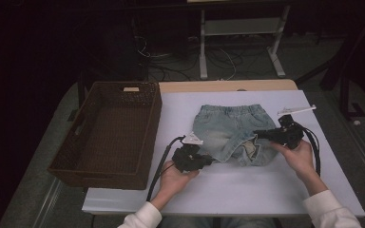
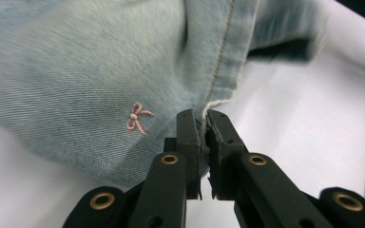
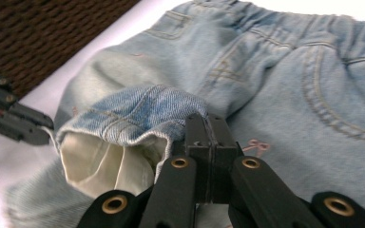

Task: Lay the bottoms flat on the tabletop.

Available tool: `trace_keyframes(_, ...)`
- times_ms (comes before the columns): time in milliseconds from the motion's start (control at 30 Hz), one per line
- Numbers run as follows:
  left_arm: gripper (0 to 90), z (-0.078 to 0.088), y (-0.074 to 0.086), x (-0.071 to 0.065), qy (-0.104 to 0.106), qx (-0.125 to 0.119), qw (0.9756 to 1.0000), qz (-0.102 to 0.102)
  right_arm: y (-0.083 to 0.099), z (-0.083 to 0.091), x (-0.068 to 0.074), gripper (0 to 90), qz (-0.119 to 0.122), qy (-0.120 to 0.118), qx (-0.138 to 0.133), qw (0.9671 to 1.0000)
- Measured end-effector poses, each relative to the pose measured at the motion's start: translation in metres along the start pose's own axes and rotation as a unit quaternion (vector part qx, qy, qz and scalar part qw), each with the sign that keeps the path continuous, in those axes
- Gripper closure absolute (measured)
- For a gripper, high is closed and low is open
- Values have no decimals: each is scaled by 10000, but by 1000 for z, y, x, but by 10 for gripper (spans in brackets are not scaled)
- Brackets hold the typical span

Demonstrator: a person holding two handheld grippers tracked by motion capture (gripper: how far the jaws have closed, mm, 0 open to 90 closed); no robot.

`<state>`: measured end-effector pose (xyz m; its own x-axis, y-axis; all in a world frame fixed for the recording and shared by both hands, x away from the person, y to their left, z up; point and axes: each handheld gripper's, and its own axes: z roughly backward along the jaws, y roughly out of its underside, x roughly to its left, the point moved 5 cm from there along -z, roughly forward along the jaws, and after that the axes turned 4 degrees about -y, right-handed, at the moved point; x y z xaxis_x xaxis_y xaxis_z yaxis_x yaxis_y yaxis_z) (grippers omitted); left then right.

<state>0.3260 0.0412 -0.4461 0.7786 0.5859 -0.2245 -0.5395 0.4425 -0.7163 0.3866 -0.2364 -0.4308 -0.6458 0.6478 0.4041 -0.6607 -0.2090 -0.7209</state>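
Observation:
A pair of light blue denim shorts lies on the white tabletop, waistband toward the far side. My left gripper is shut on the hem of one leg, the cloth pinched between its pads, close to a small pink embroidered bow. My right gripper is shut on the turned-up cuff of the other leg, whose pale lining shows inside the opening. In the right gripper view the left gripper holds the cloth at the far left.
A dark woven basket stands at the left, half on the white table. A small white strip lies past the right gripper. Beyond the table are a dark floor, cables and a white stand.

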Motion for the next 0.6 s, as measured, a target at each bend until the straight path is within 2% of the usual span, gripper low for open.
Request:
trace_keyframes(200, 841, 18, 17, 8, 45, 76, 9998, 164, 10, 3, 20, 892, 60, -256, 50, 9996)
trace_keyframes(400, 840, 19, 30, 8, 34, 257, 9996, 107, 21, -2, 44, 891, 162, -508, 150, 9985)
trace_keyframes(500, 839, 14, 34, 10, 50, 424, 9991, 77, 26, -13, 56, 891, 272, -594, 331, 9973)
trace_keyframes(600, 839, 8, 38, 12, 75, 544, 9984, 114, 36, -28, 65, 887, 362, -596, 652, 9954)
